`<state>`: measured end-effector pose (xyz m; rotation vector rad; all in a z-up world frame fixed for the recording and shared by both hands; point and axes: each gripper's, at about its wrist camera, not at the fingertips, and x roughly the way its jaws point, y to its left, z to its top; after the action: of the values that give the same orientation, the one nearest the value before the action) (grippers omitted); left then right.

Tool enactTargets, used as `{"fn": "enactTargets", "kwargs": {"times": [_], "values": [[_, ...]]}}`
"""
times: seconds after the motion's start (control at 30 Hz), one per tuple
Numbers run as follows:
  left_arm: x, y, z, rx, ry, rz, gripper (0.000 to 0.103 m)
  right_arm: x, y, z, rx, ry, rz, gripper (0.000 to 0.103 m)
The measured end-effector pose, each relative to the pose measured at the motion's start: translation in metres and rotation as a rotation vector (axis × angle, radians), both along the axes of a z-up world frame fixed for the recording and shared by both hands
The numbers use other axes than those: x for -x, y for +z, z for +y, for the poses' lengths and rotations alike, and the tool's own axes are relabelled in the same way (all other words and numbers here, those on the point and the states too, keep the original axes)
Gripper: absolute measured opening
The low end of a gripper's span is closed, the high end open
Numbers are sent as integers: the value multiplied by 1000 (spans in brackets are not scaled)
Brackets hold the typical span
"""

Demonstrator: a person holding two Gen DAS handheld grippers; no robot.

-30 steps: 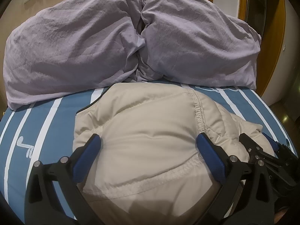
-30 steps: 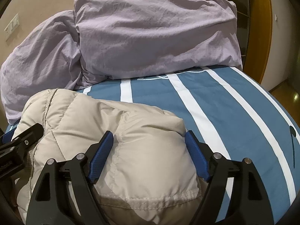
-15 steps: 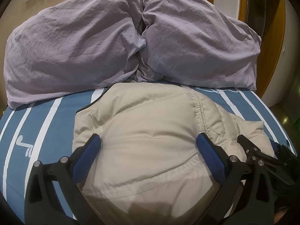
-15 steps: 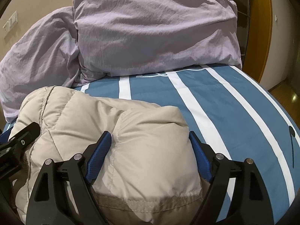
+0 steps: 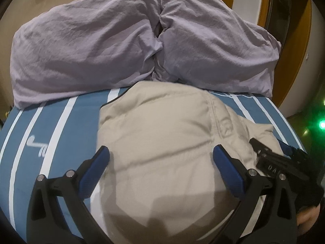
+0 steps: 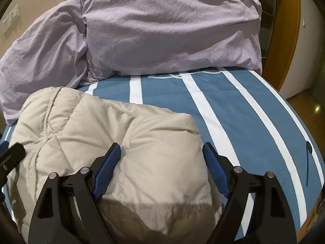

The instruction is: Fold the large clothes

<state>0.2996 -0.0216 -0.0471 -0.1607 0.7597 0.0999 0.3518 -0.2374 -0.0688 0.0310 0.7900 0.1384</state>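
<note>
A beige puffy jacket lies folded in a thick bundle on the blue bed with white stripes; it also shows in the right wrist view. My left gripper is open, its blue pads wide apart over the jacket's left part. My right gripper is open over the bundle's right end, and it shows at the right edge of the left wrist view. Neither holds any cloth.
Two lilac pillows are piled against the wall at the head of the bed, just behind the jacket. A wooden door frame and floor lie to the right. Striped bed surface extends right of the jacket.
Both grippers have drawn back and up a little from the jacket, staying open. The jacket stays in place.
</note>
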Motion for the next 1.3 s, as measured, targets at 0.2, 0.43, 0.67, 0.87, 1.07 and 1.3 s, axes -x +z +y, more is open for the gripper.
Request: {"fn": "enactTargets", "kwargs": {"times": [0.2, 0.43, 0.67, 0.87, 1.07, 1.3], "values": [[21, 6, 12, 12, 20, 4, 101, 9, 9, -11, -52, 34, 24, 83], [36, 5, 20, 28, 44, 14, 101, 24, 8, -14, -61, 42, 31, 83], [45, 4, 23, 47, 55, 22, 101, 31, 2, -19, -92, 28, 69, 83], [48, 4, 36, 113, 69, 42, 101, 30, 5, -27, -135, 60, 117, 84], [41, 5, 52, 211, 65, 67, 101, 13, 8, -47, -237, 72, 202, 90], [24, -8, 63, 289, 48, 133, 101, -19, -14, -67, -404, 90, 385, 102]]}}
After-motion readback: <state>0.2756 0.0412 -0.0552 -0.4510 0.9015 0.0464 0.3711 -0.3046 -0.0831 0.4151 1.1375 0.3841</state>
